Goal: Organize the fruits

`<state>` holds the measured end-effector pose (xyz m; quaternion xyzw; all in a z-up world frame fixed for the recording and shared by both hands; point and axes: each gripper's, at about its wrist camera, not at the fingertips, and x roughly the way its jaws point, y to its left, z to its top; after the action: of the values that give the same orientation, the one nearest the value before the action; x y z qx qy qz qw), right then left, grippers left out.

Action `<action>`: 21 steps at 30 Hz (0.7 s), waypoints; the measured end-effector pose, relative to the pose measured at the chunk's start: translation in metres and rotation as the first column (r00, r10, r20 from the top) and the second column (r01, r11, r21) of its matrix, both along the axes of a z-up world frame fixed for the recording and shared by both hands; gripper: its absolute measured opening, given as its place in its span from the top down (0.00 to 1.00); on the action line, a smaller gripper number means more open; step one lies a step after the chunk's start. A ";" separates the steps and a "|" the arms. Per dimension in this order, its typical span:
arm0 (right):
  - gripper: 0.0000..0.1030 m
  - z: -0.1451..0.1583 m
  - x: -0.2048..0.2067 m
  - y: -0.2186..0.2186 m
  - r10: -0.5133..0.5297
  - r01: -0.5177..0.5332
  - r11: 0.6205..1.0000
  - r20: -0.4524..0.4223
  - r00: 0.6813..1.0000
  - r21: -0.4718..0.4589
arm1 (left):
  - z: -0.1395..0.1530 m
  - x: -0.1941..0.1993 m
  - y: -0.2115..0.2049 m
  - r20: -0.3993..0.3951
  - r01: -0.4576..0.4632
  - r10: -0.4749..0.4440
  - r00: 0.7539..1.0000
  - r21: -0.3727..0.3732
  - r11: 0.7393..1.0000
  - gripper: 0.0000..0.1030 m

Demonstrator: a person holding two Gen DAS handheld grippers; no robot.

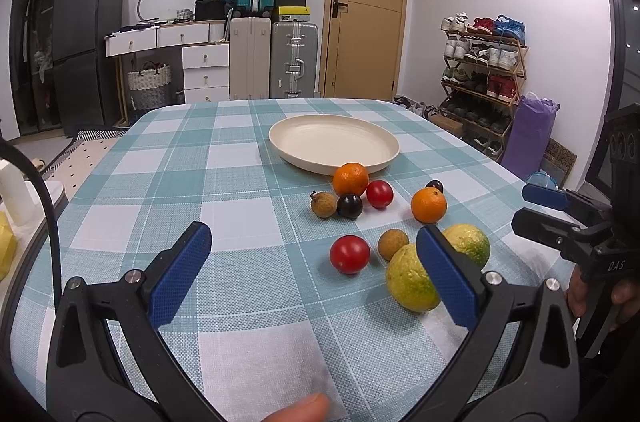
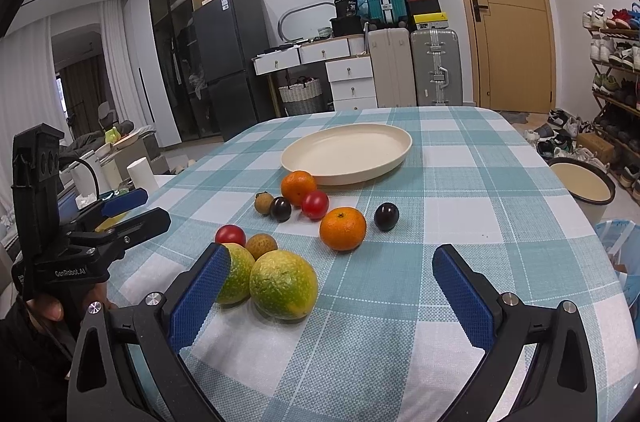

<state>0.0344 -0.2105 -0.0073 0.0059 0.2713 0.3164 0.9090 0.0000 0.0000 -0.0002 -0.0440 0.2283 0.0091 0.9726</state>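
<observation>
An empty cream plate [image 1: 334, 142] [image 2: 347, 151] sits mid-table. In front of it lie loose fruits: two oranges [image 1: 350, 179] [image 1: 428, 204], two red tomatoes [image 1: 349, 254] [image 1: 379, 194], two dark plums [image 1: 349, 206] [image 1: 435, 186], two brown longans [image 1: 323, 204] [image 1: 393, 243] and two yellow-green citrus [image 1: 408, 280] [image 1: 470, 244]. My left gripper [image 1: 316, 274] is open and empty, just left of the citrus. My right gripper [image 2: 332, 290] is open and empty, its left finger beside the citrus [image 2: 283, 283].
The table carries a teal checked cloth [image 1: 240, 206]. Suitcases [image 1: 294, 59], drawers, a fridge and a door stand behind. A shoe rack [image 1: 482, 78] is at the right. A cream bowl [image 2: 582, 184] sits beyond the table's right edge.
</observation>
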 end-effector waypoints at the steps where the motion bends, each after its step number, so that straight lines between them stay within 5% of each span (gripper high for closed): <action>1: 0.00 0.000 0.000 -0.001 0.000 0.000 1.000 0.000 1.000 -0.001 | 0.000 0.000 0.000 0.001 0.000 0.000 1.000 0.000 1.000 0.01; 21: 0.00 0.000 0.000 0.000 0.001 -0.001 1.000 -0.003 1.000 -0.001 | 0.000 0.000 0.000 -0.003 -0.001 0.001 1.000 0.004 1.000 0.01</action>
<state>0.0340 -0.2101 -0.0073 0.0057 0.2730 0.3168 0.9083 0.0000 -0.0004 -0.0001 -0.0419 0.2295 0.0101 0.9724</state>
